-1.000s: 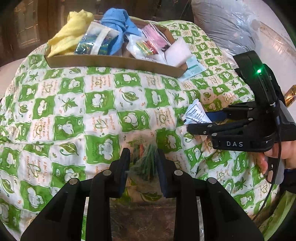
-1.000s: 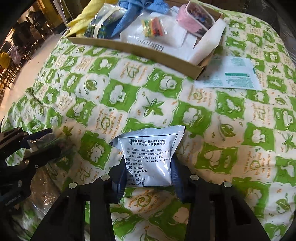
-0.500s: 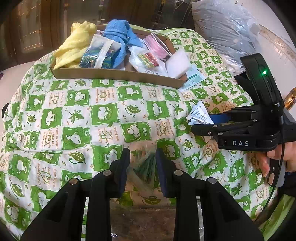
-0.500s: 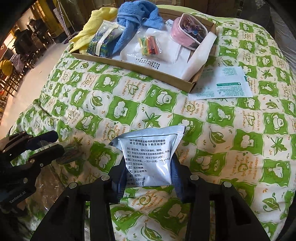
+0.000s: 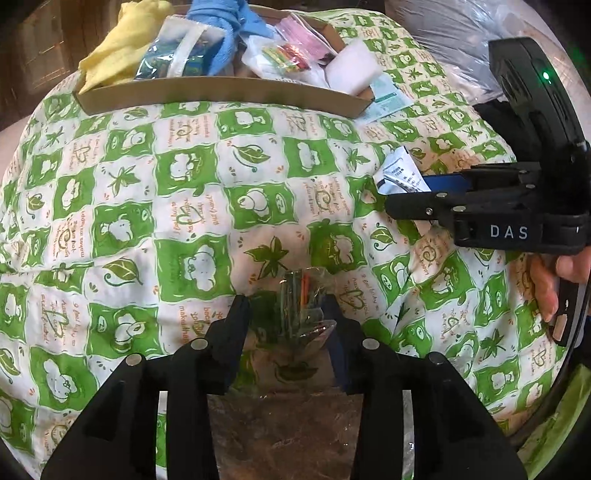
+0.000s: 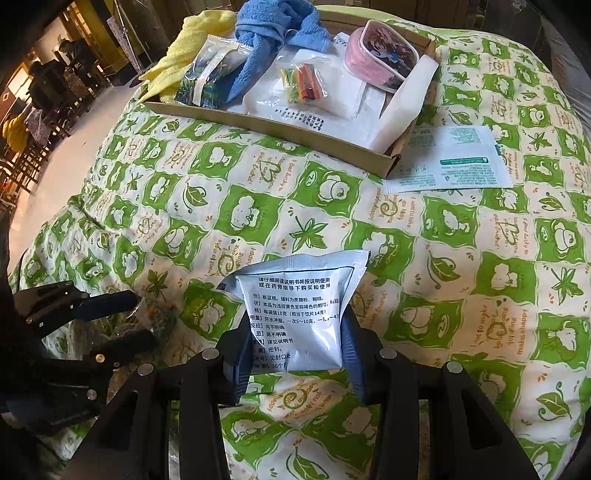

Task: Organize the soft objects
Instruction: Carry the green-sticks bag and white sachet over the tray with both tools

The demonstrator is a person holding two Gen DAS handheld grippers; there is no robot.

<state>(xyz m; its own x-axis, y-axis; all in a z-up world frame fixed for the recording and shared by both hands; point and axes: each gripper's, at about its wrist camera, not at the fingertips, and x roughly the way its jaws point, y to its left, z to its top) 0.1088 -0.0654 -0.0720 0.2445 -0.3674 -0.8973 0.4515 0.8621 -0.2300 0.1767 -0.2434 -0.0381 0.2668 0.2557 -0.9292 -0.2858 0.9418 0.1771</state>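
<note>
My left gripper [image 5: 286, 317] is shut on a clear plastic bag of small colored pieces [image 5: 301, 299], held above the green-and-white quilt [image 5: 184, 206]. My right gripper [image 6: 295, 332] is shut on a pale blue sachet with printed text [image 6: 299, 317]; it shows at the right of the left wrist view [image 5: 400, 177]. A shallow cardboard tray [image 6: 295, 136] at the far side holds a yellow cloth [image 6: 188, 51], a blue towel [image 6: 280, 33], a shiny snack bag [image 6: 210, 74], a white bag with colored pieces [image 6: 303, 85], a pink pouch [image 6: 380, 55] and a white foam block [image 6: 406, 107].
A white and teal flat packet [image 6: 450, 158] lies on the quilt right of the tray. A large clear plastic bag [image 5: 450, 40] sits beyond the quilt's right edge. The floor and chairs [image 6: 37, 110] lie off to the left.
Both grippers have moved forward towards the tray, each keeping its packet. The left gripper's bag now stands higher between the fingers.
</note>
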